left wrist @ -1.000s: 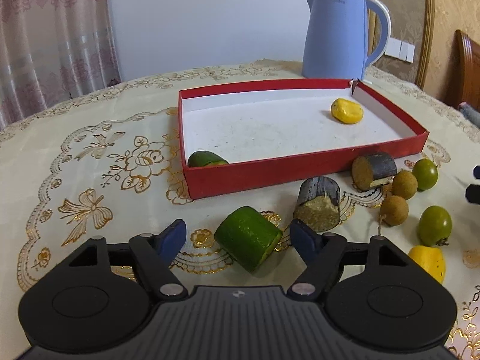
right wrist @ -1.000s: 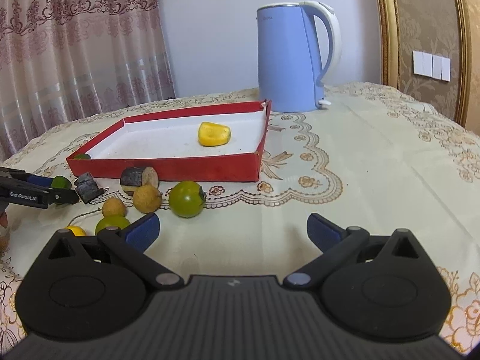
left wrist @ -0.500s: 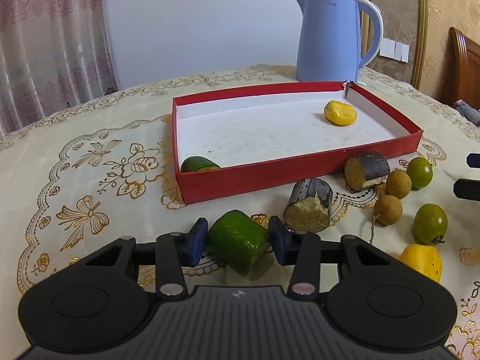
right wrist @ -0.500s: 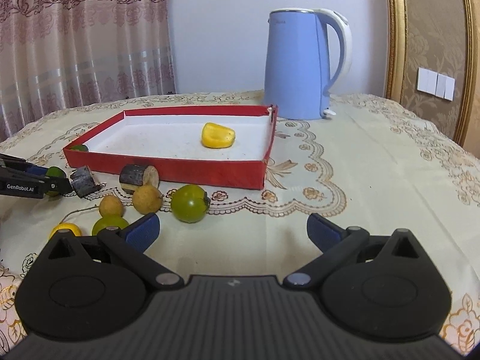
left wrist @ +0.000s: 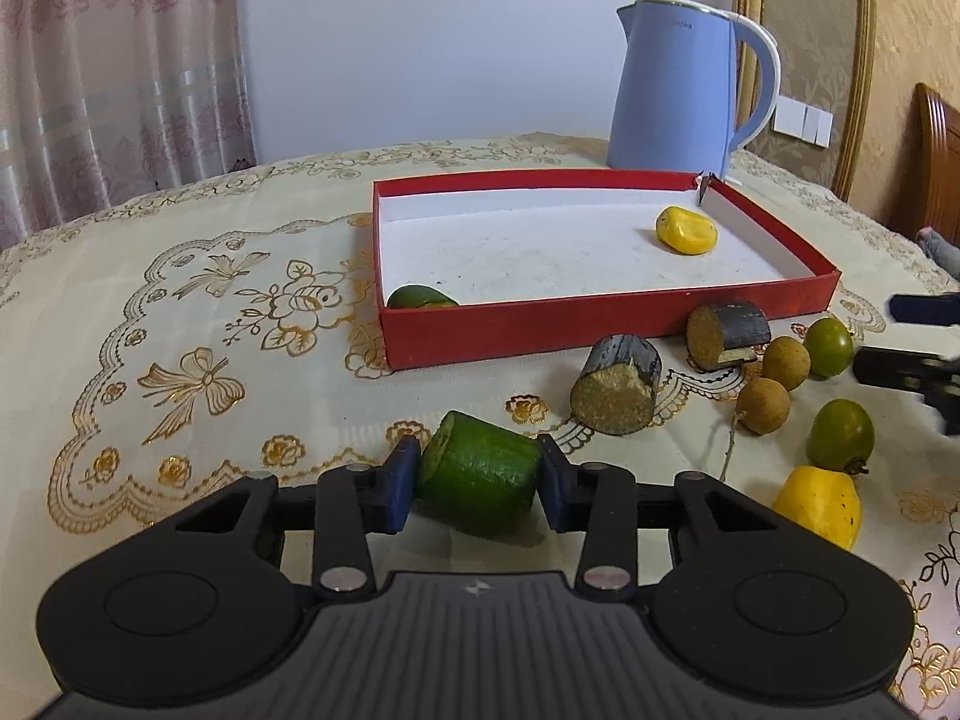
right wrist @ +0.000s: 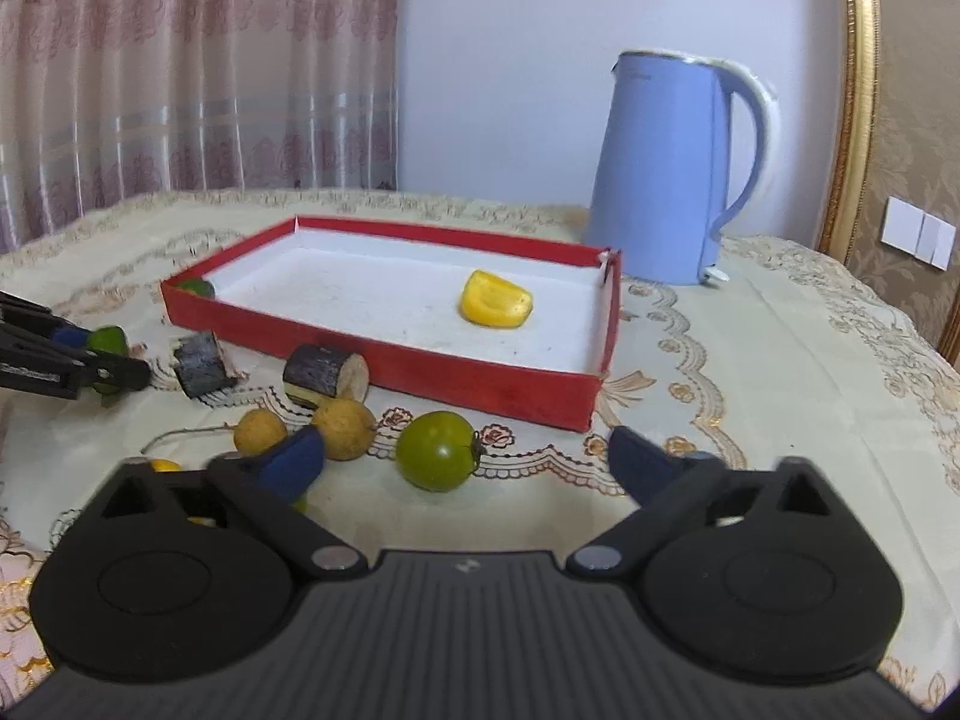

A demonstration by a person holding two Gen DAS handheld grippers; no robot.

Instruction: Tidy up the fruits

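Observation:
My left gripper (left wrist: 478, 476) is closing, and its blue pads press both ends of a green cucumber-like chunk (left wrist: 480, 489) just off the tablecloth. In front of it is the red box (left wrist: 600, 324), holding a yellow piece (left wrist: 686, 230) and a green piece (left wrist: 420, 298). In the right wrist view my right gripper (right wrist: 465, 461) is closing with wide jaws. A round green fruit (right wrist: 435, 450) lies just ahead between its fingers, untouched. The left gripper (right wrist: 114, 354) shows at that view's left edge, shut on the chunk (right wrist: 111, 339).
Two dark cane pieces (left wrist: 615, 384) (left wrist: 726, 333), two brown longans (left wrist: 763, 405) (left wrist: 785, 354), another green fruit (left wrist: 839, 435) and a yellow piece (left wrist: 819, 504) lie before the box. A blue kettle (left wrist: 678, 84) stands behind it. A chair back is at far right.
The left jaws have shut onto the green chunk, which stood free between them before. The right gripper has moved closer to the round green fruit, rolled slightly, and its jaws have narrowed.

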